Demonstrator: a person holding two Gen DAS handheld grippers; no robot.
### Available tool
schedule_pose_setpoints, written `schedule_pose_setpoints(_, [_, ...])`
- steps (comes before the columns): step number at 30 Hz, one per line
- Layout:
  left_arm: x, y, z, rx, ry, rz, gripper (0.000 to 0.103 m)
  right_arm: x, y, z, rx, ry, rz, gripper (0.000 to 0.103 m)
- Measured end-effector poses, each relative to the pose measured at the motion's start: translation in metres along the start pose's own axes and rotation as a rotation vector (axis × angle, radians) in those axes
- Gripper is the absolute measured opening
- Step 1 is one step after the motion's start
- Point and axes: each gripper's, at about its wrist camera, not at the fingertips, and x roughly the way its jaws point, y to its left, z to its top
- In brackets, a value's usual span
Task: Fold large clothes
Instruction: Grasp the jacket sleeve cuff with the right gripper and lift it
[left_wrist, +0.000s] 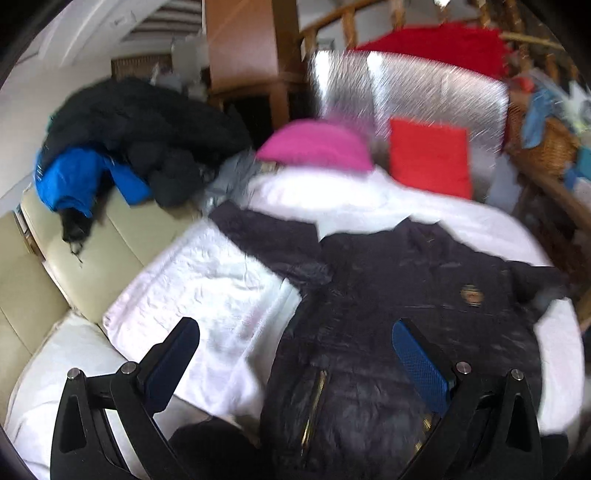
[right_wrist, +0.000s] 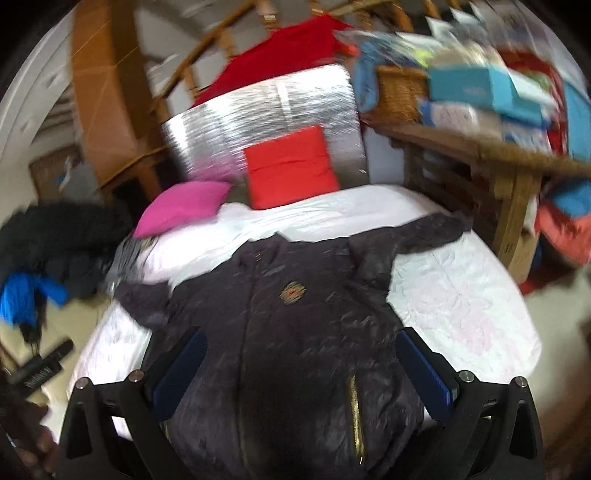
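1. the left gripper (left_wrist: 295, 354) and right gripper (right_wrist: 301, 356) both gape wide, holding nothing.
2. bare white bed cover (left_wrist: 207, 280) flanks the garment; a wooden table (right_wrist: 480, 155) crowds the right edge.
3. the dark jacket (right_wrist: 295, 325) lies spread flat, sleeves outstretched, just beyond both sets of fingers.

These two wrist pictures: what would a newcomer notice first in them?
First the dark jacket, spread flat with sleeves out on the white bed cover, directly ahead of both open tools. Then the bright cushions at the far end: a red one standing upright and a pink one to its left. A heap of black and blue coats lies at the left.
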Motion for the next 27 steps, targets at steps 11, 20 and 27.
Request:
schedule_pose_setpoints(11, [0.202, -0.057, 0.05, -0.068, 0.153, 0.069, 0.103, 0.177, -0.231, 0.084, 0.54, 0.0, -0.028, 0.103])
schedule_pose_setpoints(20, [0.241, -0.085, 0.062, -0.051, 0.062, 0.053, 0.103, 0.3, -0.351, 0.12, 0.782, -0.054, -0.091, 0.1])
schedule_pose_setpoints(27, [0.249, -0.088, 0.064, -0.047, 0.01, 0.087, 0.103, 0.355, -0.384, 0.132, 0.754, -0.017, -0.211, 0.065])
